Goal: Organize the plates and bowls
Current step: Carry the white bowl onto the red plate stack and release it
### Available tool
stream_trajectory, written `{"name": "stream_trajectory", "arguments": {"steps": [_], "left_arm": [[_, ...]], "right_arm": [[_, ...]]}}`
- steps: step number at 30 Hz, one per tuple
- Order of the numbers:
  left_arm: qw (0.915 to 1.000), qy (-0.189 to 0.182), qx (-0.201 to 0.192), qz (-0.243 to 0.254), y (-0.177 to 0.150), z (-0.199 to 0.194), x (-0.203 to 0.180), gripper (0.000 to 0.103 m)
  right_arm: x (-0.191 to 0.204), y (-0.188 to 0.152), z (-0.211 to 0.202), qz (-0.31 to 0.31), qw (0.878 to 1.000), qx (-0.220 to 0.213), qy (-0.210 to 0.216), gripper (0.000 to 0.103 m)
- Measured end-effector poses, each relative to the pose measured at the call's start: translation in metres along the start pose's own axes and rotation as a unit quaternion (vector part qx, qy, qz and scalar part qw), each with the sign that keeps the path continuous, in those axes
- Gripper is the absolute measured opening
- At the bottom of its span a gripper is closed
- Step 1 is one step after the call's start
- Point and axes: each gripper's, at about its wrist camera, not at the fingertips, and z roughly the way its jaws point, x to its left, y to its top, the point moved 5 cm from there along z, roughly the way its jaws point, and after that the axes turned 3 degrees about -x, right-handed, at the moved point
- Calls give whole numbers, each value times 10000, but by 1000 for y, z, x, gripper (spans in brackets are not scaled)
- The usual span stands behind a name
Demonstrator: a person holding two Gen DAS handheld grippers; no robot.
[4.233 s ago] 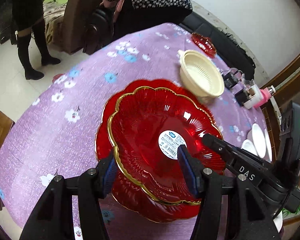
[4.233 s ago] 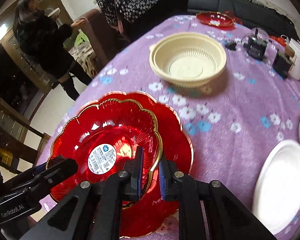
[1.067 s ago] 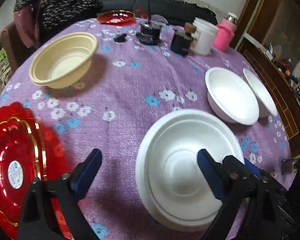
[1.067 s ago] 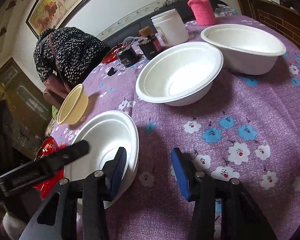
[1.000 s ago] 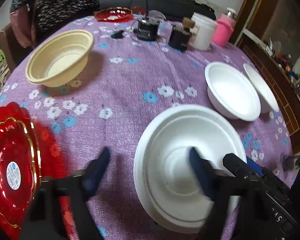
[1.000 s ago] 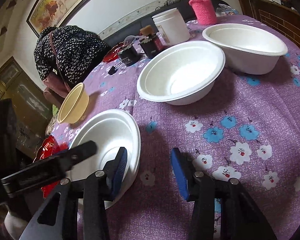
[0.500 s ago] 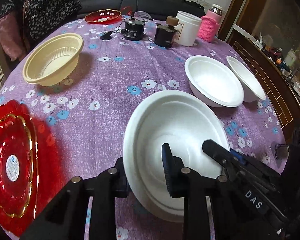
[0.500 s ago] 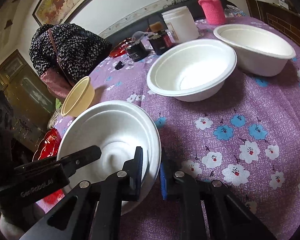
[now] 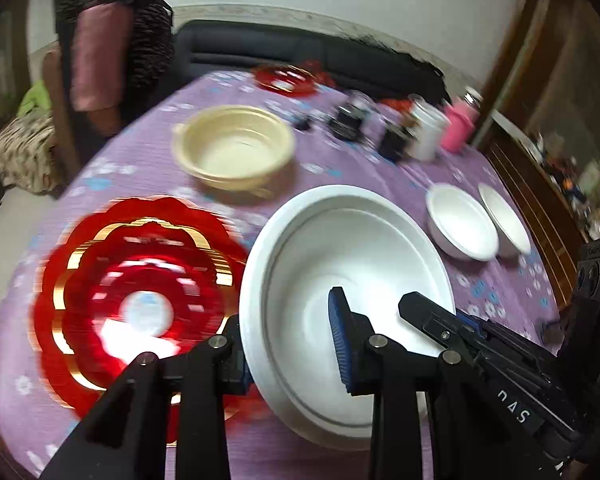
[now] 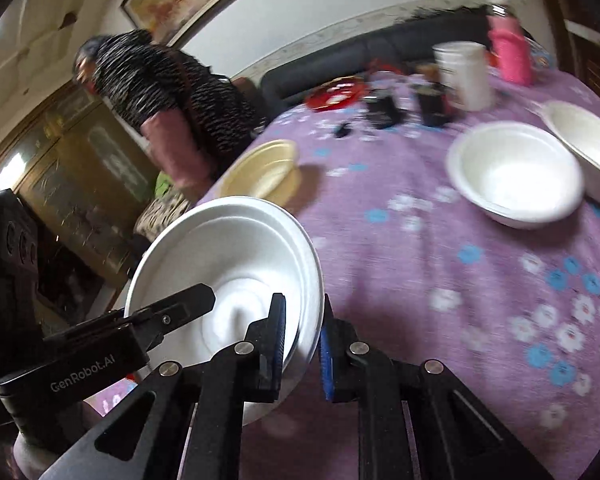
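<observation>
A white foam plate [image 9: 352,256] is held above the purple flowered tablecloth [image 9: 140,160]. My left gripper [image 9: 290,344] is shut on its near left rim. My right gripper [image 10: 302,344] is shut on its right rim, and the plate shows there too [image 10: 236,248]. Red gold-rimmed plates [image 9: 136,292] lie stacked on the table to the left of the held plate, blurred. Two white bowls [image 9: 462,220] [image 9: 504,218] sit at the right; they also show in the right wrist view [image 10: 516,172] [image 10: 584,136]. A cream bowl [image 9: 234,152] sits further back.
A small red plate [image 9: 288,78], dark jars [image 9: 350,122], a white tub [image 10: 464,74] and a pink bottle [image 10: 510,56] stand at the table's far side. A person [image 10: 160,92] stands beyond the far left edge. A dark sofa [image 9: 300,60] runs behind.
Both grippers have closed on the white plate's rim and lifted it off the table. It has moved left toward the red plates, and the view is motion-blurred.
</observation>
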Motion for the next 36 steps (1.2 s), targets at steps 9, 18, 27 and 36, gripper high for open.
{"name": "stream_trajectory", "arguments": {"steps": [9, 18, 27, 36], "left_arm": [[9958, 538, 17, -742, 3, -6, 96, 29], [9895, 888, 442, -1056, -7, 30, 143, 32], [9887, 523, -147, -1399, -1, 10, 158, 54], [9818, 527, -844, -1619, -4, -39, 160, 72]], "right_arm": [[90, -8, 61, -742, 9957, 557, 70, 17], [108, -25, 108, -842, 9911, 1021, -133, 17], [104, -25, 129, -1095, 9874, 1043, -475, 17], [104, -21, 125, -989, 9915, 705, -458, 34]]}}
